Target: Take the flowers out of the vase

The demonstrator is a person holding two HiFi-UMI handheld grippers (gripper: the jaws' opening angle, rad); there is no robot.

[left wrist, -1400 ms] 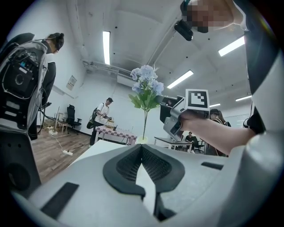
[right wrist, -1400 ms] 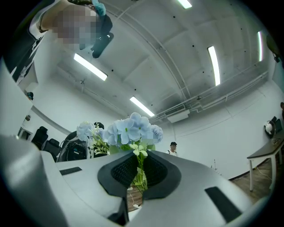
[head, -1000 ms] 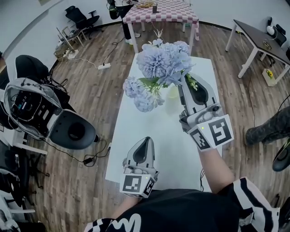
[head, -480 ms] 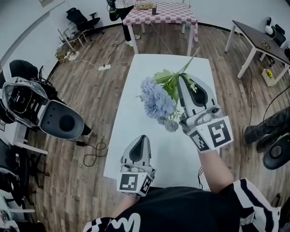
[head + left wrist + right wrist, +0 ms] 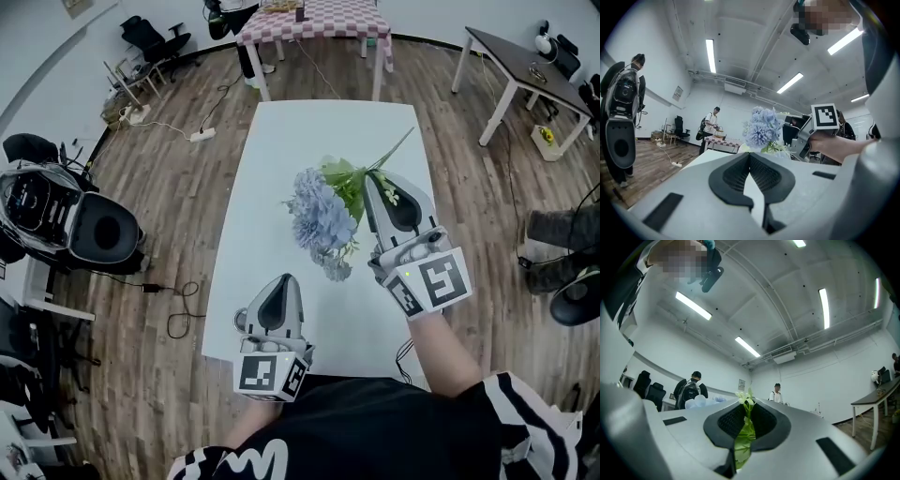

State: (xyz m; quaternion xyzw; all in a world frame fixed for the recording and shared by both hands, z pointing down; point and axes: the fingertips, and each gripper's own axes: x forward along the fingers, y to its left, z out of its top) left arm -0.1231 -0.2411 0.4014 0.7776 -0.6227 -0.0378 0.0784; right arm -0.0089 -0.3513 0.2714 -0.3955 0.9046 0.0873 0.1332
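The right gripper is pinching the green stems of the blue flower bunch in almost-closed jaws above the white table, the left gripper is idling shut and empty, and the top-heavy blooms are likely threatening to pivot loose.

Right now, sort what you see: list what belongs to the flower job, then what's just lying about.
Job: flowers, stems clamped in the right hand-held gripper; left hand-held gripper, empty; white table. No vase in view.
Lying about: checked table; dark desk; chairs; floor cable; power strip.
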